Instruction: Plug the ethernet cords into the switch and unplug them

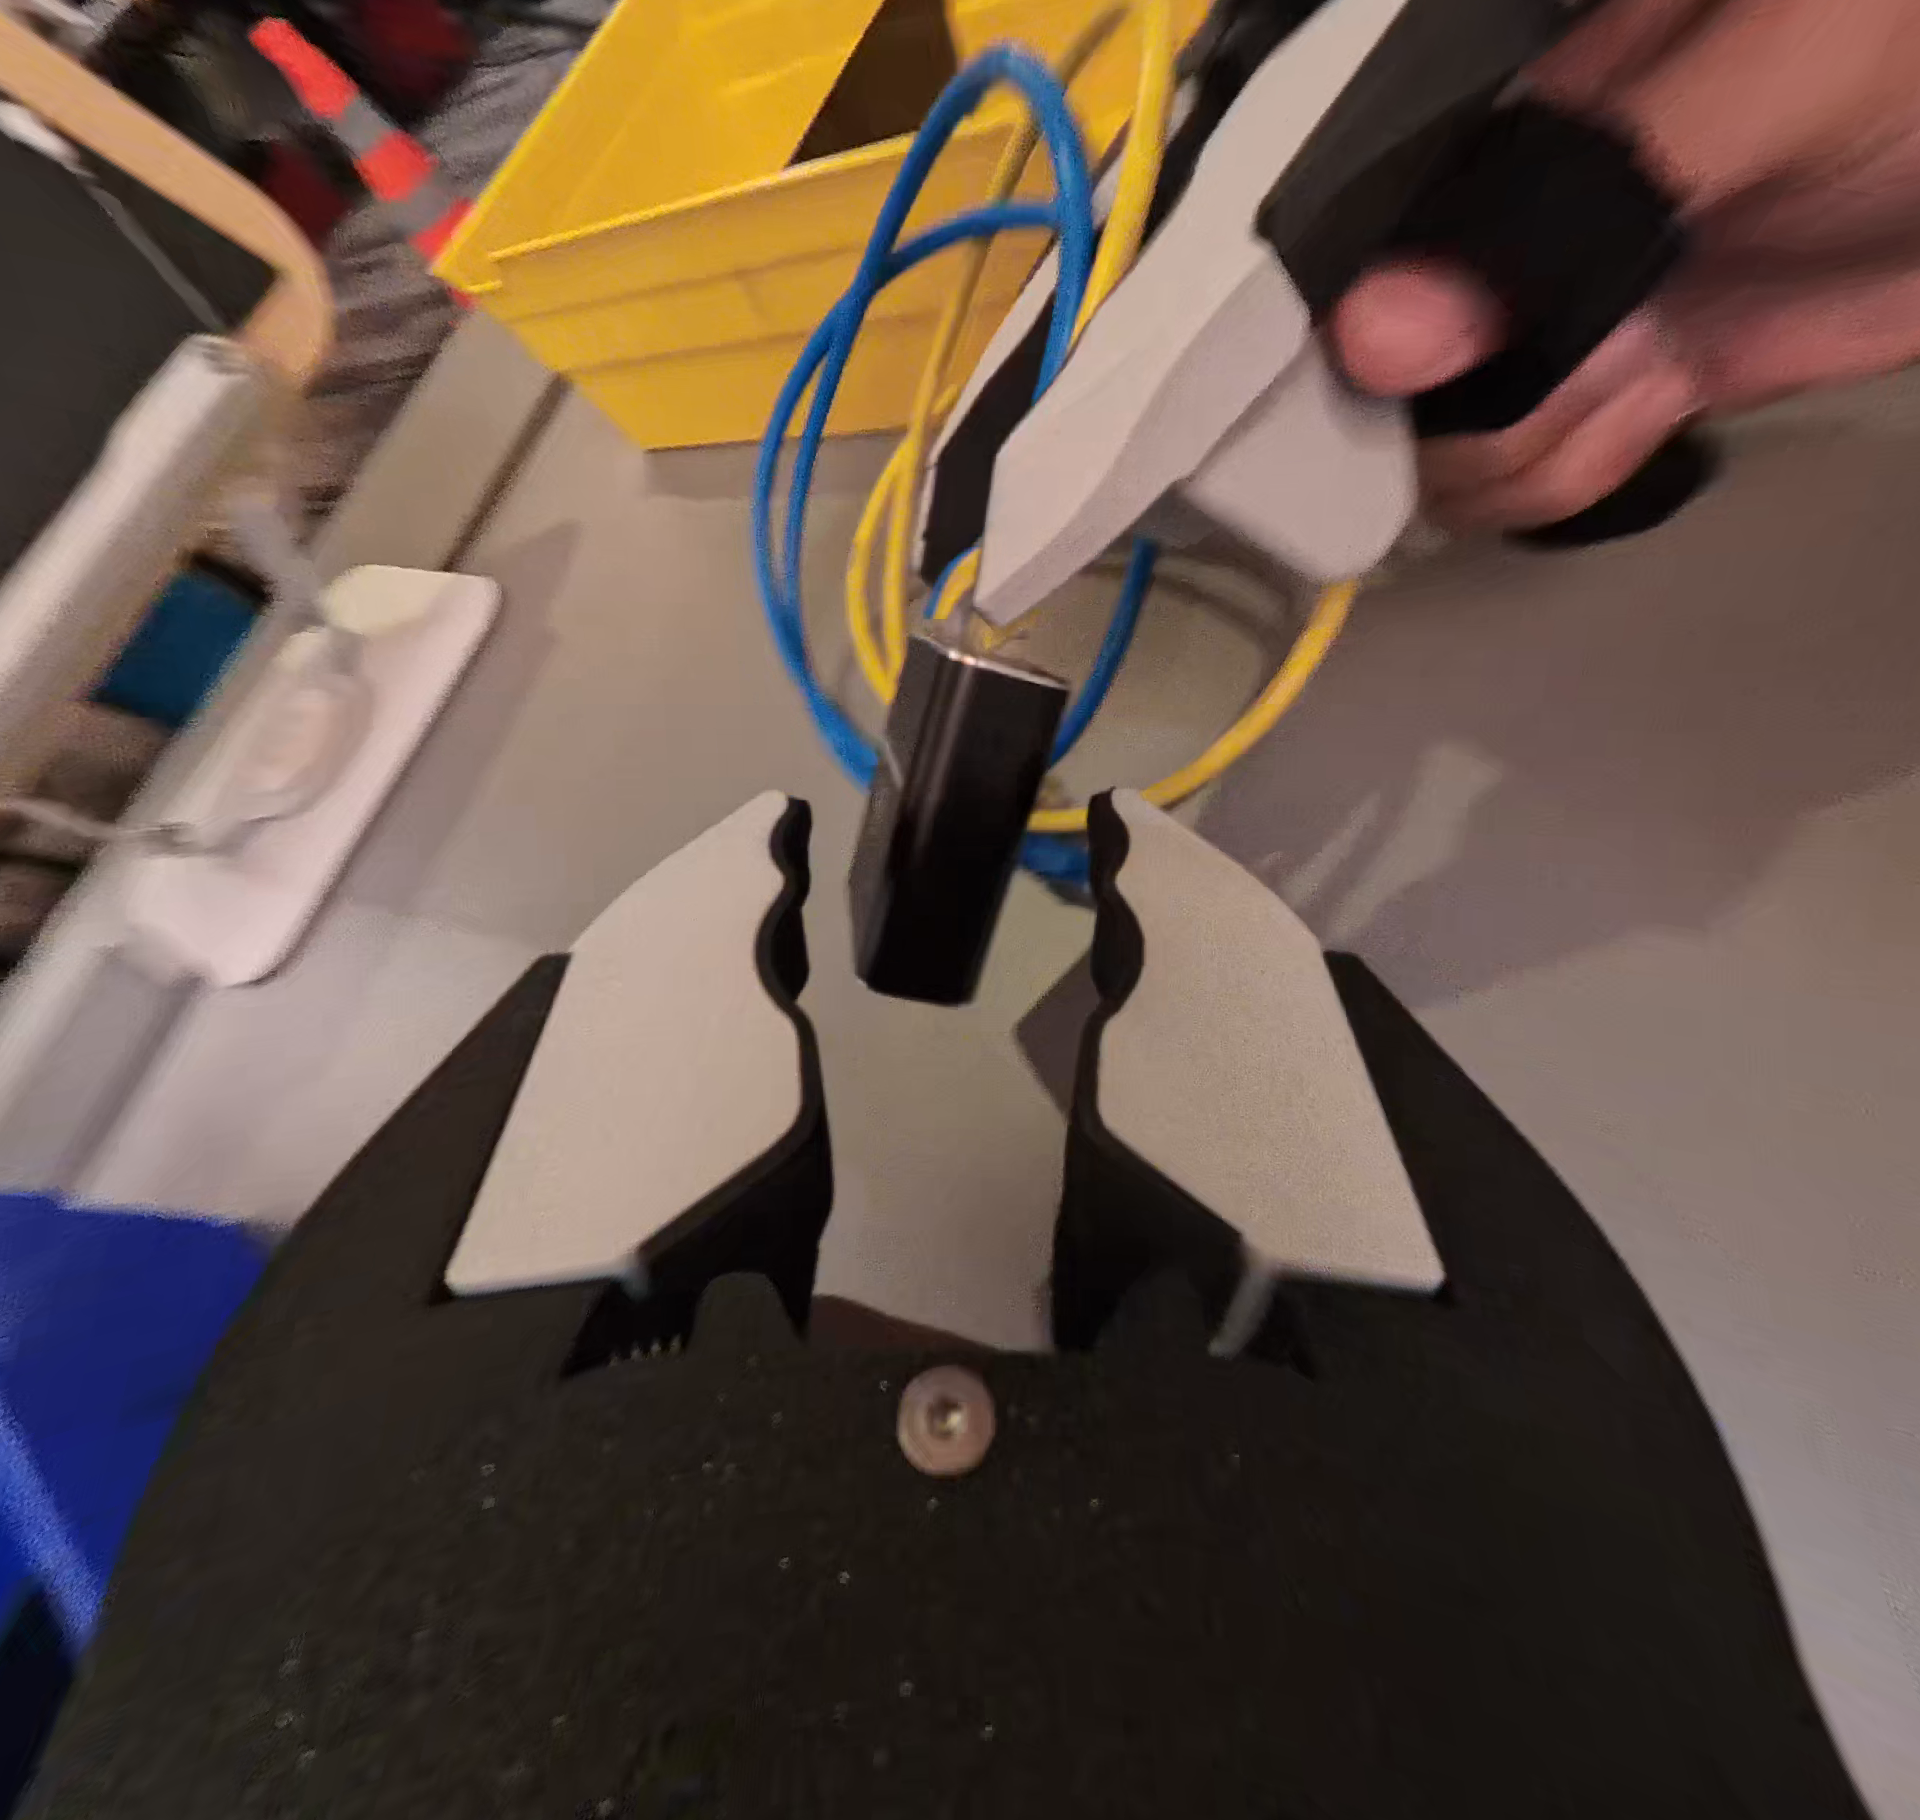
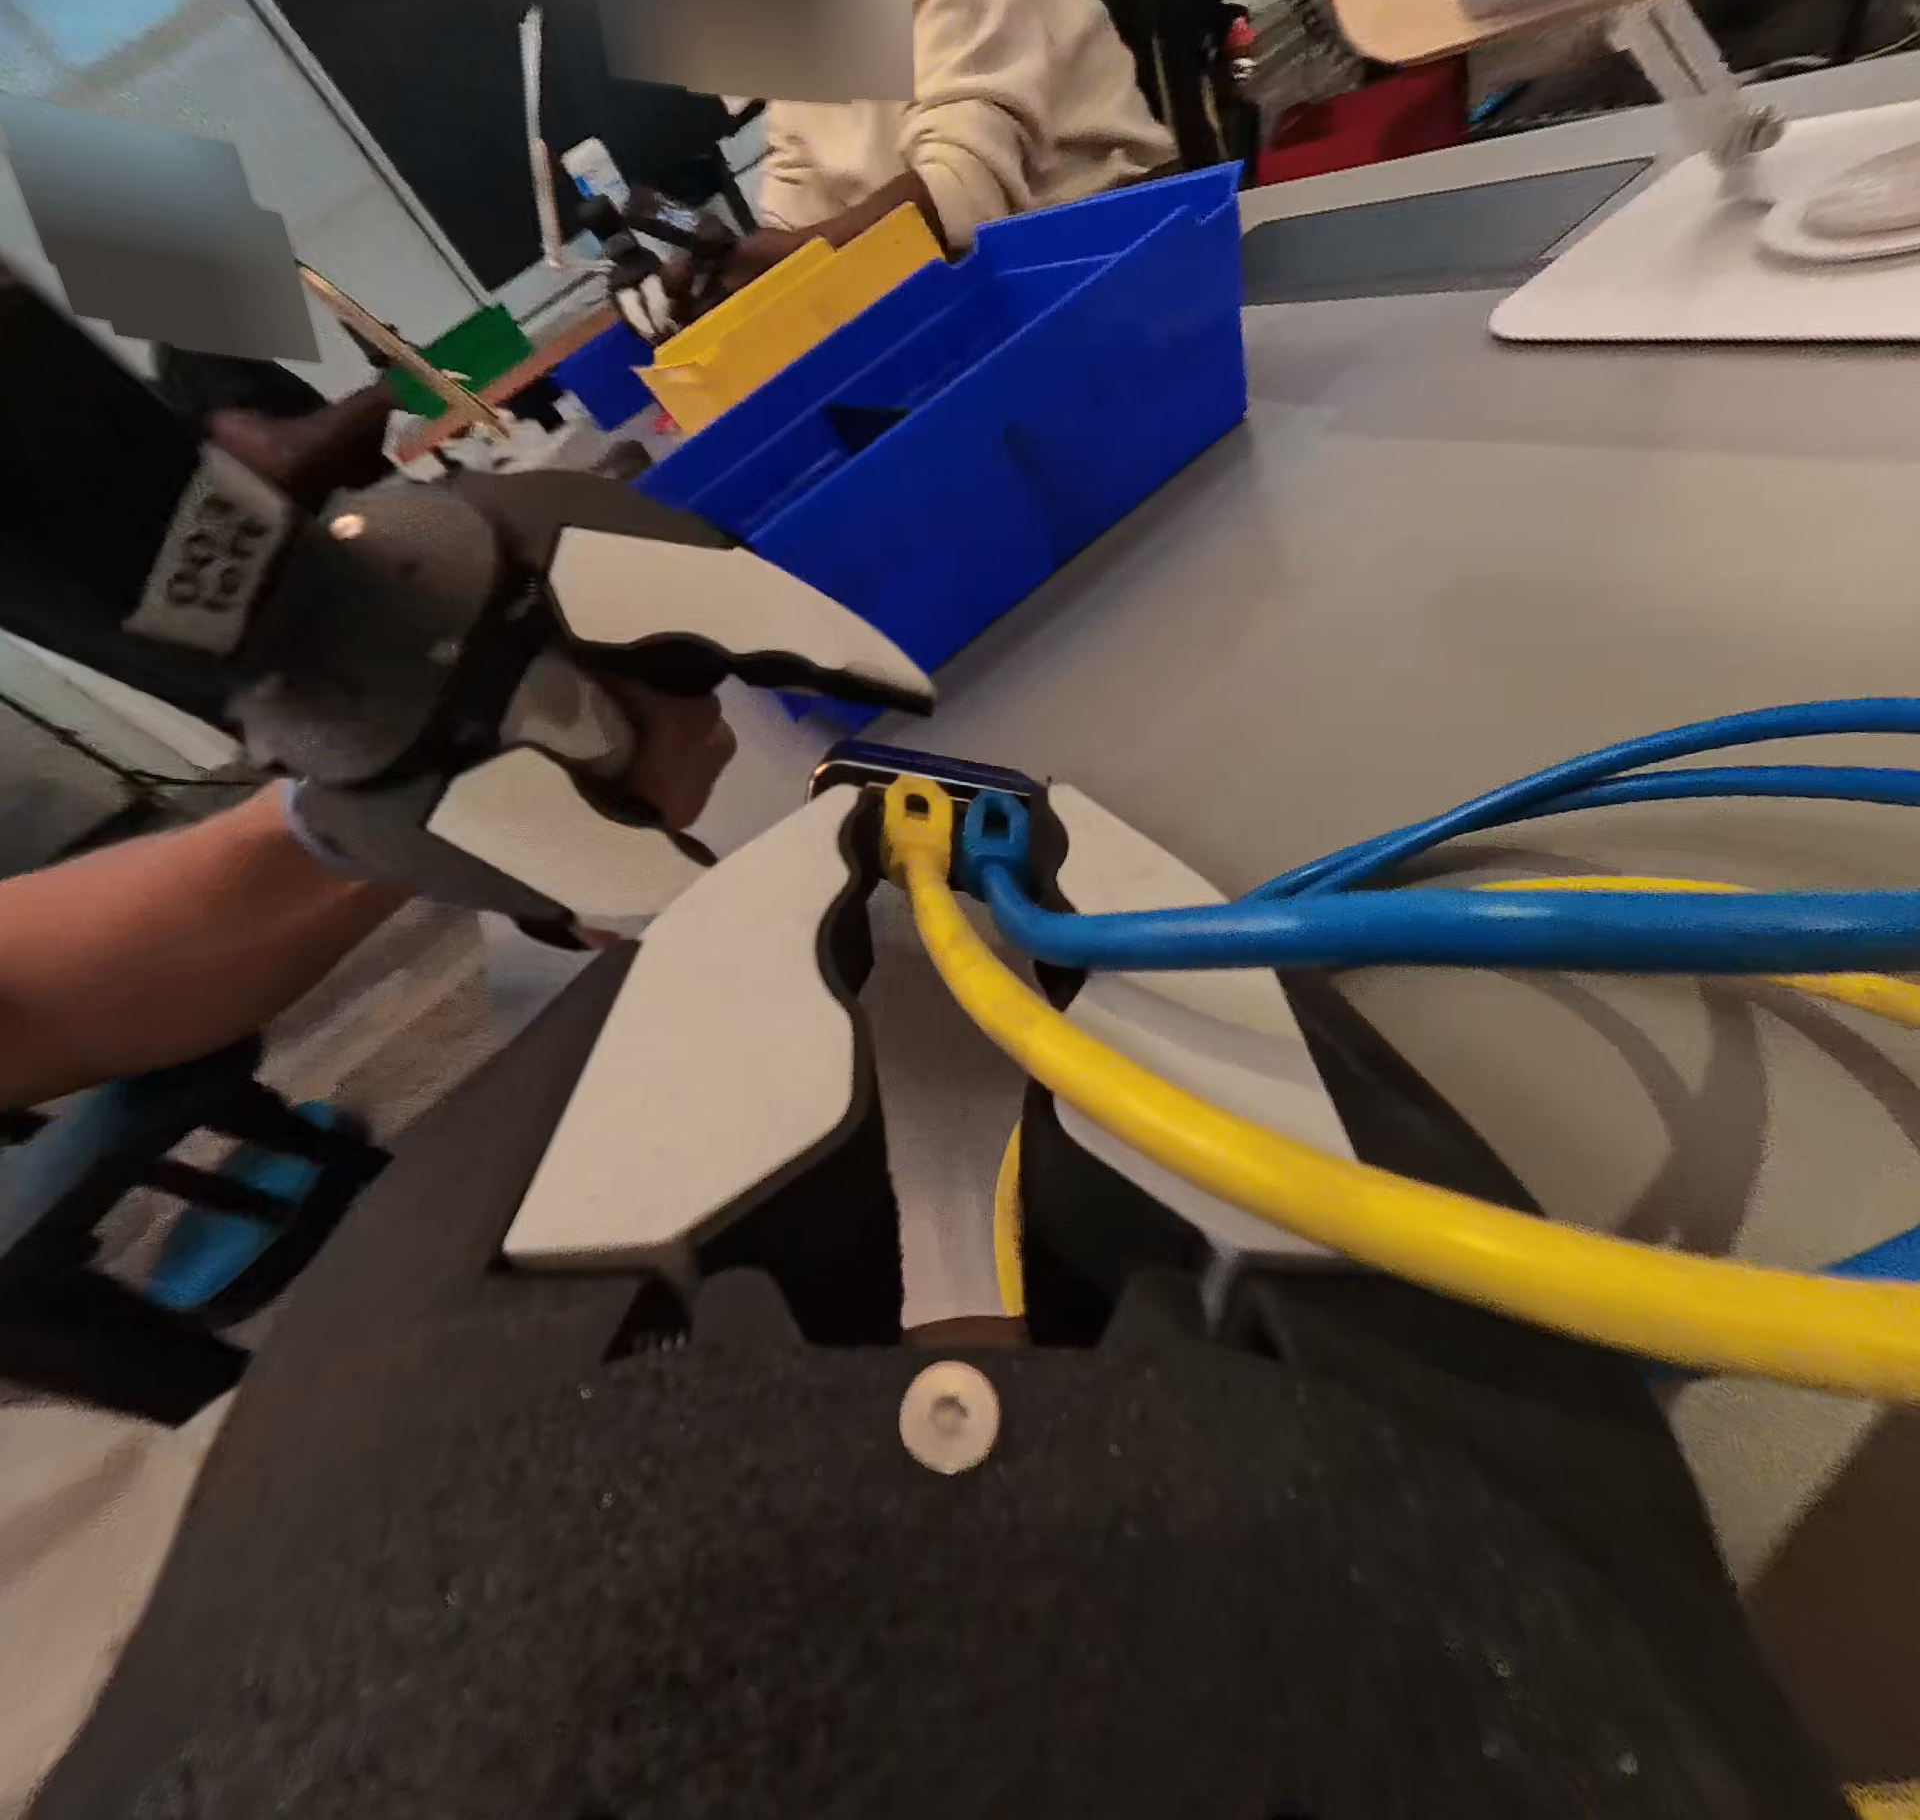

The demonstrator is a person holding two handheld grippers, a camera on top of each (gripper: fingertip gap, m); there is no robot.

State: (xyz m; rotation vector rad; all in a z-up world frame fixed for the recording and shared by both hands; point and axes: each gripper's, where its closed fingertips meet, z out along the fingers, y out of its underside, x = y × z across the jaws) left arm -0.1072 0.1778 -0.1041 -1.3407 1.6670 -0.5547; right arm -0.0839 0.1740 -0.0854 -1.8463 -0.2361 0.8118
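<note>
The small black switch (image 1: 951,835) hangs tilted from its two plugs, above the grey table (image 1: 1558,939). A yellow cord (image 2: 1351,1220) and a blue cord (image 2: 1455,929) are both plugged into the switch (image 2: 935,768). My right gripper (image 2: 951,820) is shut on the two plugs side by side; in the left wrist view it (image 1: 966,586) comes down from the upper right. My left gripper (image 1: 948,814) is open, one finger on each side of the switch body without touching it. It also shows in the right wrist view (image 2: 800,783). The cords loop behind, blue (image 1: 821,368) and yellow (image 1: 1278,690).
A yellow bin (image 1: 675,264) stands just behind the cords. A blue bin (image 2: 1039,482) stands behind the left gripper. A white monitor stand base (image 2: 1714,274) lies at the table's far side. Another person (image 2: 997,87) works at a yellow bin (image 2: 790,316) farther back. Both grippers' tips are close together, under 4 cm apart.
</note>
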